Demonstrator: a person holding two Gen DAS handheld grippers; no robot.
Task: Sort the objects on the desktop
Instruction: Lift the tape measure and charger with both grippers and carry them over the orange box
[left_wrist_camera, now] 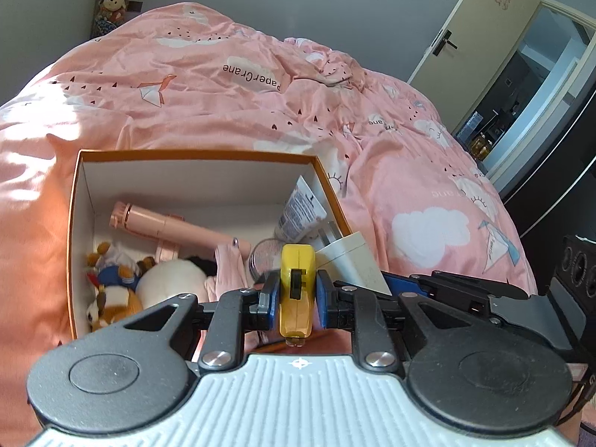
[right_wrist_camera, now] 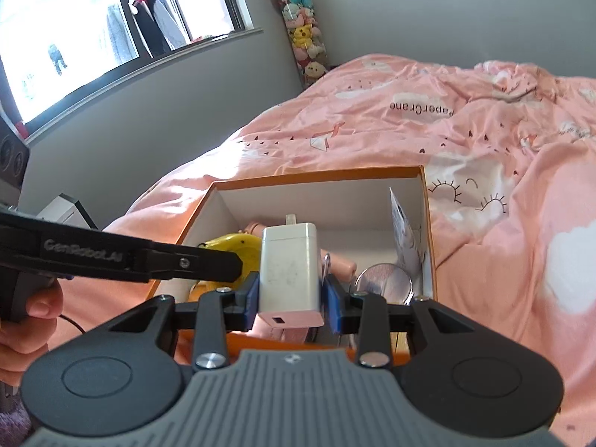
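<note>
**Two items in hand over a box that is already part-filled**

The yellow tape measure (left_wrist_camera: 296,290) sits low in the centre of the left wrist view, clamped edge-on in the left gripper (left_wrist_camera: 296,296), both blue pads pressed on its sides. The white charger (right_wrist_camera: 290,272) stands upright in the centre of the right wrist view, gripped across its flat sides by the right gripper (right_wrist_camera: 290,298), its port end toward the camera. Neither item rests on anything; both hang above the near part of the orange box (left_wrist_camera: 193,155), which lies open on the pink quilt (left_wrist_camera: 409,171).

Inside the box, sorting looks well under way. A pink handheld fan (left_wrist_camera: 175,225) lies across the middle, a white tube (left_wrist_camera: 300,210) leans in the right corner, a round tin (left_wrist_camera: 266,255) sits next to it, and soft toys (left_wrist_camera: 111,290) fill the lower left.

My reading: these two pieces are not yet put away, and lowering and releasing them is what remains here. Whether more objects wait outside the box cannot be told, since neither view shows the desktop.
</note>
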